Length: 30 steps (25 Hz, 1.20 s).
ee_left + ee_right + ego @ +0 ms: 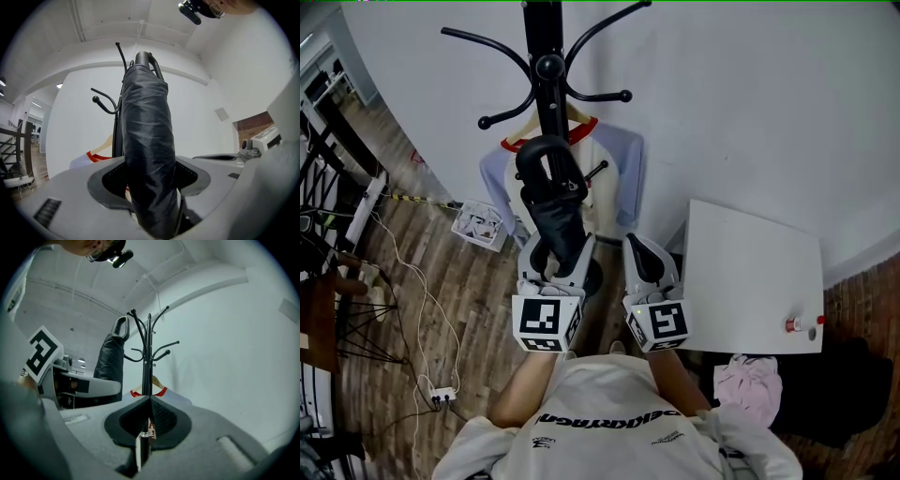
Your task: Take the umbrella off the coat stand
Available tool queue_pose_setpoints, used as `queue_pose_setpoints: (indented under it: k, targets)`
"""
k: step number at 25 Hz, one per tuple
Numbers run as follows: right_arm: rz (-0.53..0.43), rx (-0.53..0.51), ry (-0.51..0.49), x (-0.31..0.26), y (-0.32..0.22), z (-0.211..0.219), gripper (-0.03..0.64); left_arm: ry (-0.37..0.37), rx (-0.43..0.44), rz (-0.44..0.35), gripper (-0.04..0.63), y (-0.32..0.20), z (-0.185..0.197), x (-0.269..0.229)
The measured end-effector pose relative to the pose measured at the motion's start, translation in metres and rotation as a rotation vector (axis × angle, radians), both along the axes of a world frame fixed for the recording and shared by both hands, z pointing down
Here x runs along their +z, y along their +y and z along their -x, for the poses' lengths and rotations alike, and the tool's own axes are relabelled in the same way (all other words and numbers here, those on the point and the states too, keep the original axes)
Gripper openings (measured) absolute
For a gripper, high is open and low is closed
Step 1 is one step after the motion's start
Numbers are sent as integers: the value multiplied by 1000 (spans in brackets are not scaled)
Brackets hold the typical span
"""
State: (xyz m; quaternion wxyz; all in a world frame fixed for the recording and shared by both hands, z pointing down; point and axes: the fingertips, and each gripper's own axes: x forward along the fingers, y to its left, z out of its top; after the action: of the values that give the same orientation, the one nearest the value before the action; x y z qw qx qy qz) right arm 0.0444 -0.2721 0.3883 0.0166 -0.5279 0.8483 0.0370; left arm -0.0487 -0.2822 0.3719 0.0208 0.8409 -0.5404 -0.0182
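In front of the black coat stand, the left gripper clamps a furled black umbrella upright beside the pole. The right gripper, jaws pressed together and empty, hovers alongside, near a white desk.

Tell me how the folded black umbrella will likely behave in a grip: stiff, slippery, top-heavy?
The umbrella stands upright in the left gripper, so it is probably stiff inside. Its glossy, wrinkled fabric looks soft and may slide in the grip. Most of its length, with the handle, rises above the jaws, so it could tilt.
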Motion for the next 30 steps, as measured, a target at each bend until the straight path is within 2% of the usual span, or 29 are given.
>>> queue_pose_setpoints:
  k: [18,30]
  targets:
    - [-7,-2,15,10,11,-1,-2,30,-96,-21,258,13,11,46]
    - [1,-7,16,17,16,-1,-3,24,-114,11,258,22,17,65]
